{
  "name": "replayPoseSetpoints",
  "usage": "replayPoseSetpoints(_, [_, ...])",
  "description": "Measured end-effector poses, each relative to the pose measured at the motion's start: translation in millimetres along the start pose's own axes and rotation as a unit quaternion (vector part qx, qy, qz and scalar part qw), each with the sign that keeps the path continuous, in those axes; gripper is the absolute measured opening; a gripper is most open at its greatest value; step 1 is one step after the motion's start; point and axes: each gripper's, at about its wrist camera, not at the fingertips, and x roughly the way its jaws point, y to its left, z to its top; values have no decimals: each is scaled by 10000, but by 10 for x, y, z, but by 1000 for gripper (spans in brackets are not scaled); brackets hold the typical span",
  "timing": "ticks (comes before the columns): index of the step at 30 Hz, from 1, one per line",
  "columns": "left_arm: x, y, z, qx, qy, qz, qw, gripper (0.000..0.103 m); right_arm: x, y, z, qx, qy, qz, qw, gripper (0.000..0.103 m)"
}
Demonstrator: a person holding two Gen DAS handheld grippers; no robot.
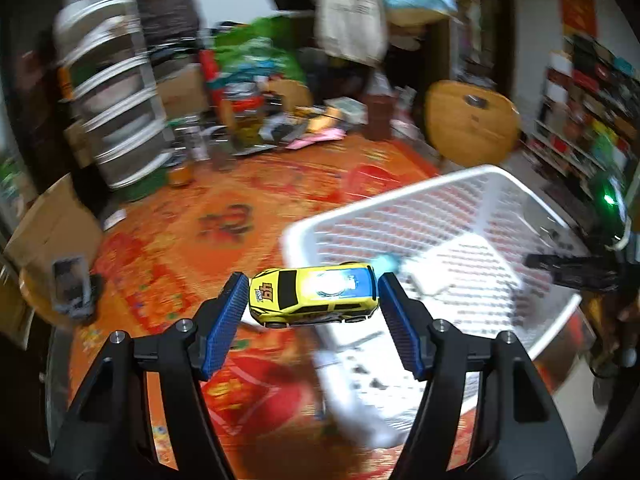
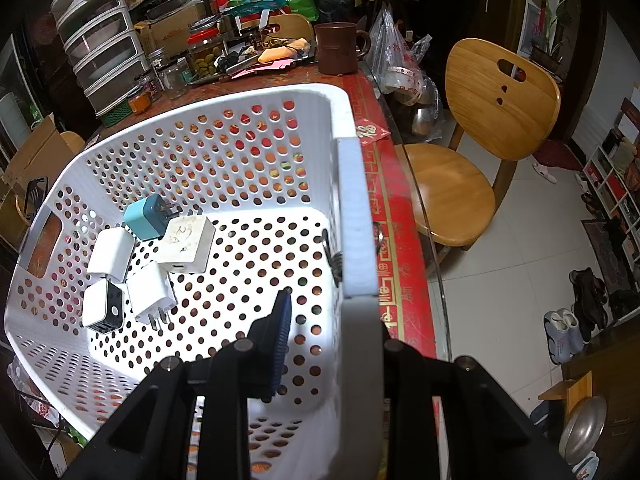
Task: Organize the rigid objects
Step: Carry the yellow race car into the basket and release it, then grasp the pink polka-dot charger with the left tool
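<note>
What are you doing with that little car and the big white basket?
Someone is tidying up with two hand-held grippers. The left gripper is holding a yellow toy car by its ends, up in the air beside the white basket. The right gripper is clamped on the basket's wall, one finger inside and one outside. Five plug chargers lie in the basket. The car isn't in yet.

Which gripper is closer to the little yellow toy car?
Left. The left gripper holds the yellow toy car between its pads; the right gripper is clamped on the white basket wall.

Red-clothed table (image 2: 404, 280) carries basket (image 2: 356, 216), mug (image 2: 337, 48), apparently jars (image 2: 176, 74).
</note>
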Motion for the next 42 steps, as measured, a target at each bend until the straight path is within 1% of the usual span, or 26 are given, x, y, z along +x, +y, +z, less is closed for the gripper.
replayPoseSetpoints(1, [85,-163,53,176,134,-157,9996,65,1,4,-7,2,-1,0,10000,26])
replayPoseSetpoints(3, [248,-387,102,368,392,-402,9977,65,1,4,-8,-2,2,-5,10000,26])
replayPoseSetpoints(5, [463,-614,144,540,723,-655,9938,65,1,3,-4,5,4,-1,10000,26])
replayPoseSetpoints(7, [646,-802,152,694,988,-756,9898,65,2,4,-5,3,7,0,10000,26])
replayPoseSetpoints(9, [854,-940,151,820,1324,-891,9838,65,2,7,-6,-2,8,1,10000,26])
replayPoseSetpoints(11, [1020,-969,125,885,1562,-938,9793,65,4,8,-7,-3,7,8,10000,26])
replayPoseSetpoints(12, [1075,-979,107,911,1696,-1037,9758,65,5,10,-4,-5,7,15,10000,26])
replayPoseSetpoints(13, [1105,-970,97,920,1738,-1087,9744,65,9,11,-4,-5,3,30,10000,26])
replayPoseSetpoints(15, [1134,-993,82,976,1816,-1005,9733,65,16,10,-5,-7,5,35,10000,26])
replayPoseSetpoints(17, [1148,-985,71,964,1908,-1016,9716,65,19,13,-5,-19,12,39,10000,26])
replayPoseSetpoints(21, [1163,-1014,63,995,1944,-1032,9704,65,20,13,-8,-21,13,39,10000,26])
replayPoseSetpoints(23, [1149,-1012,64,978,1895,-1095,9708,70,18,12,-11,-18,11,37,10000,26])
replayPoseSetpoints(25, [1111,-985,89,919,1769,-1200,9726,84,17,12,-12,-18,10,37,10000,26])
replayPoseSetpoints(27, [1086,-954,101,829,1690,-1258,9740,89,18,11,-11,-15,10,39,10000,26])
replayPoseSetpoints(29, [1038,-886,99,746,1580,-1305,9759,89,18,12,-11,-16,13,29,10000,26])
replayPoseSetpoints(30, [1014,-848,97,705,1539,-1264,9774,89,21,8,-14,-16,15,23,10000,26])
replayPoseSetpoints(33, [818,-559,99,411,1248,-1228,9837,89,27,11,-18,-17,21,8,10000,26])
replayPoseSetpoints(35, [614,-201,114,77,974,-1241,9875,90,28,10,-19,-14,21,13,10000,26])
replayPoseSetpoints(37, [486,87,107,-92,796,-1155,9901,103,28,11,-19,-22,24,5,10000,26])
replayPoseSetpoints(39, [401,423,53,-177,704,-991,9924,102,34,7,-22,-28,32,-10,10000,26])
replayPoseSetpoints(40, [402,667,-5,-365,708,-816,9935,102,35,6,-24,-28,31,-18,10000,26])
replayPoseSetpoints(42, [457,995,-113,-739,769,-709,9918,102,37,2,-28,-28,23,-16,10000,26])
